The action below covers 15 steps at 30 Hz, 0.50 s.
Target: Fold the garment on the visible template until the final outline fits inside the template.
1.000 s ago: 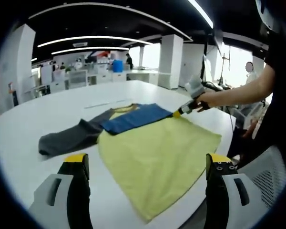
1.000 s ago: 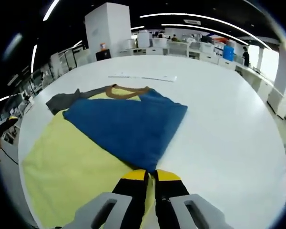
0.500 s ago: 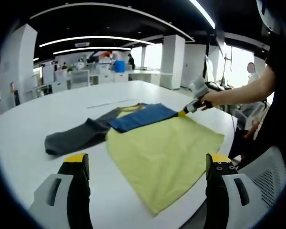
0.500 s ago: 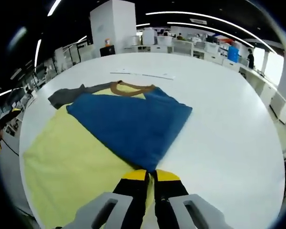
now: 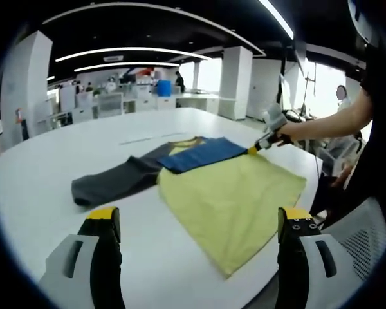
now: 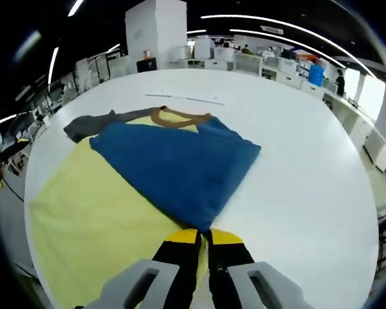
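Observation:
A garment lies flat on the white table [image 5: 38,167]: yellow body [image 5: 231,193], a blue sleeve [image 5: 202,153] folded across its chest, a grey sleeve [image 5: 116,180] stretched out to the left. My right gripper [image 5: 252,150] holds the garment's far right edge. In the right gripper view its jaws [image 6: 204,235] are shut on the cloth where the blue sleeve [image 6: 180,161] ends over the yellow body [image 6: 96,206]. The brown collar [image 6: 174,117] and grey sleeve [image 6: 87,123] lie beyond. My left gripper [image 5: 198,215] hovers open over the near hem, holding nothing.
A thin pale strip [image 5: 148,138] lies on the table beyond the collar, also seen as the strip [image 6: 183,98]. A person's forearm [image 5: 328,125] reaches in from the right. A mesh chair [image 5: 367,238] stands by the table's near right edge. Desks and columns stand far behind.
The right gripper has drawn the garment sideways across the table toward the person; in the left gripper view the whole garment has slid right and farther off. The left gripper stays open.

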Available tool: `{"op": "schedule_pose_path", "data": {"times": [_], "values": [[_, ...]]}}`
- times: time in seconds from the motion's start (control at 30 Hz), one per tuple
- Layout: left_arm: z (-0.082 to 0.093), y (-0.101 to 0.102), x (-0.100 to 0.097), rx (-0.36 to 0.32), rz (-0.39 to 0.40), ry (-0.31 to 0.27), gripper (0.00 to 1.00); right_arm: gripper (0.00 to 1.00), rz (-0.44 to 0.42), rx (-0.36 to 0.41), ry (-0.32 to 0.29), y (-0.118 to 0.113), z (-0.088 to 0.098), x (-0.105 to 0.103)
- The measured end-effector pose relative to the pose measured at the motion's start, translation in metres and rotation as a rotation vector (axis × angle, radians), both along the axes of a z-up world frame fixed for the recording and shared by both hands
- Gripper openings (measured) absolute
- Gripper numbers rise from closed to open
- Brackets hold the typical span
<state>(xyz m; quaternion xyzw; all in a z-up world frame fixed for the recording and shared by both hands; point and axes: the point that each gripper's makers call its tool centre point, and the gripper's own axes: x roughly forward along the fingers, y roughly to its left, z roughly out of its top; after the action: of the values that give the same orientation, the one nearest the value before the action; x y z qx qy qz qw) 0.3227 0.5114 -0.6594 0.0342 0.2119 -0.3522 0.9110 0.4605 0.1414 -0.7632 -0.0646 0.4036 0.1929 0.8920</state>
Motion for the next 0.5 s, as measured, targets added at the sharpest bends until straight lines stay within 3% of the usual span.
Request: {"op": "schedule_pose_path", "data": {"times": [0.17, 0.37, 0.5], "values": [[0.0, 0.003, 0.001, -0.002, 0.009, -0.001, 0.99, 0.05, 0.011, 0.0, -0.008, 0.0, 0.002, -0.001], [-0.001, 0.006, 0.003, 0.0, 0.015, 0.003, 0.99, 0.34, 0.034, 0.008, -0.035, 0.004, 0.011, -0.004], [0.0, 0.006, 0.005, -0.008, 0.02, 0.003, 0.99, 0.54, 0.094, 0.066, -0.047, 0.02, 0.021, -0.01]]}}
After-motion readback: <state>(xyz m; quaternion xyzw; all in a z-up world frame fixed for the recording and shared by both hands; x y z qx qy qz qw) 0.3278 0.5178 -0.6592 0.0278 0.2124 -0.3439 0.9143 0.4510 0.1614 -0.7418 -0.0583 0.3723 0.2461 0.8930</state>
